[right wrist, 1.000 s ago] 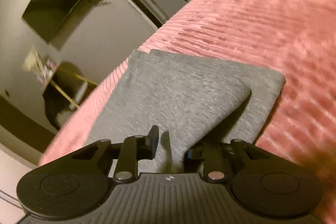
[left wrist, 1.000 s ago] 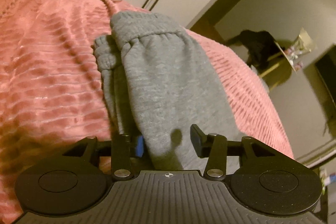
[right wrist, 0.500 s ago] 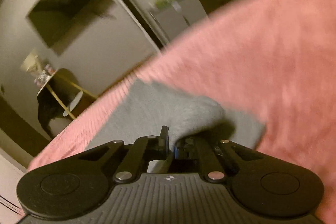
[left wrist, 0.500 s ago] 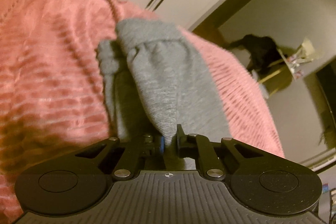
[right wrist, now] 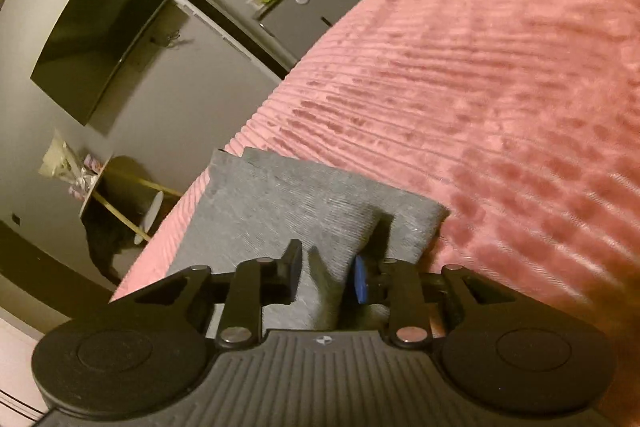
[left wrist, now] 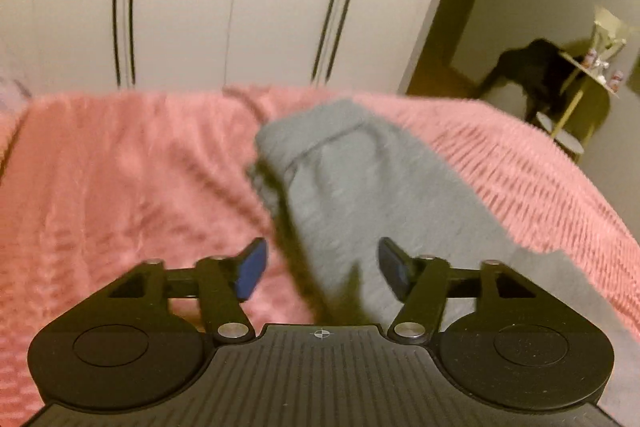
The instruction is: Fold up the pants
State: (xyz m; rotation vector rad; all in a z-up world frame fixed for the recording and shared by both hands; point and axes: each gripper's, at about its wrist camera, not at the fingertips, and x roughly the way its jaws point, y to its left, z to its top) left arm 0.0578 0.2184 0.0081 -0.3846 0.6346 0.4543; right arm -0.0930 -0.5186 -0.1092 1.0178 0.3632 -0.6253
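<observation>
Pants (left wrist: 352,187): grey ribbed knit, folded in 2 layers near the edge of the blanket.
Blanket (left wrist: 120,179): pink, ridged plush.
Left gripper (left wrist: 322,269): jaws just opened wide, nothing gripped.
Right gripper (right wrist: 326,277): jaws just opened, narrow gap, cloth fold between, not pinched.

The pants (left wrist: 360,187) are grey, of a soft knitted cloth with fine ribs, and they lie folded on a pink ribbed bed cover. In the left wrist view they stretch away as one long strip, and the gathered waistband is at the far end, near the far edge of the bed. A lower layer shows along the left side, under the upper layer, with a dark shadow between them. In the right wrist view the pants (right wrist: 280,199) show the other end, lying flat near the bed's edge: straight edges, two corners, and one layer turned over the other with a rounded fold.
</observation>
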